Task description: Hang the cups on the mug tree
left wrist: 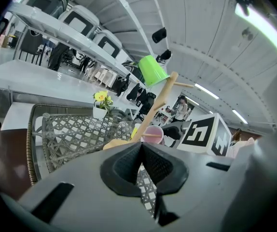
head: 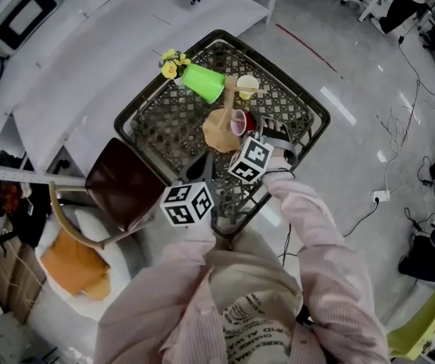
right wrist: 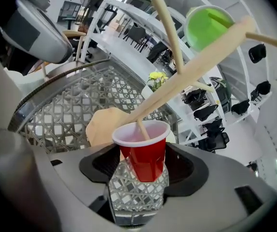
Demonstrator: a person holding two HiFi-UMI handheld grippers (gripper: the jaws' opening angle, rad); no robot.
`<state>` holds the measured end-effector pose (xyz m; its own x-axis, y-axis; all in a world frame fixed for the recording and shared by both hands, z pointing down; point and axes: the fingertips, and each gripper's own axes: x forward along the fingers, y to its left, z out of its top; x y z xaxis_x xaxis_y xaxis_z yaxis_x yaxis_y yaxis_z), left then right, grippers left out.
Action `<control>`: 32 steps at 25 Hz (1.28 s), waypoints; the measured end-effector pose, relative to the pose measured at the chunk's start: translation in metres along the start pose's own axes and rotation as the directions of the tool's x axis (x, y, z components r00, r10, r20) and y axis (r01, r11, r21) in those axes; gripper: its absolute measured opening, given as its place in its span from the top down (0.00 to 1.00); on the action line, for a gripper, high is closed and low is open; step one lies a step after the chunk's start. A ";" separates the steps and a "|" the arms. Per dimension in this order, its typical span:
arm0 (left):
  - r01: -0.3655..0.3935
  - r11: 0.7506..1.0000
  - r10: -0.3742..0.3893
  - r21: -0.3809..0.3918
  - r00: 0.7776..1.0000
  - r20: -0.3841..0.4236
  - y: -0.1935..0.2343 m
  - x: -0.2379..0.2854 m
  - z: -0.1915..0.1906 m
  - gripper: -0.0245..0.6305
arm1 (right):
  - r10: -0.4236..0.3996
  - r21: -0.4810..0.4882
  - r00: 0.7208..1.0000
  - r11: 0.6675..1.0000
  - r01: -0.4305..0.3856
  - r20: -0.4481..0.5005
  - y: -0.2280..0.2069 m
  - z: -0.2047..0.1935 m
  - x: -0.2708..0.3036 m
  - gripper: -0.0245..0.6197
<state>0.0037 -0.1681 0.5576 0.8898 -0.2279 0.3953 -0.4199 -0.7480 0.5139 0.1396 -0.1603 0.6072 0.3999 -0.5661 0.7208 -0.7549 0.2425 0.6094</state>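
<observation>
red cup [right wrist: 145,158]: peg [right wrist: 141,128] in mouth | green cup [head: 204,82]: hung, tilted | mug tree [head: 221,131]: wooden, seemingly upright

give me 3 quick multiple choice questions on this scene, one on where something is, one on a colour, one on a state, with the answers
1. Where is the green cup?
A. lying on the table
B. hung on an upper peg of the mug tree
C. on the floor

2. What colour is the cup between the right gripper's jaws?
A. red
B. blue
C. white

3. How do the left gripper's jaws stand?
A. wide apart
B. closed on a cup
C. together, with nothing between them

Answers:
1 B: the green cup sits tilted on a peg high on the tree's trunk.
2 A: the red cup stands between those jaws, with a wooden peg inside its mouth.
3 C: the left gripper view shows the two pads meeting, with no cup there.
</observation>
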 end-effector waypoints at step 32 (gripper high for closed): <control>0.057 0.998 -0.057 0.020 0.998 -0.005 -0.011 -0.007 -0.003 0.96 | -0.039 0.067 0.993 0.997 0.032 0.107 0.011 0.020 -0.028 0.49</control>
<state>0.0017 -0.1558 0.5515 0.9115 -0.1817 0.3690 -0.3646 -0.7722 0.5203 0.1098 -0.1576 0.5873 0.3710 -0.6564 0.6569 -0.7746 0.1713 0.6087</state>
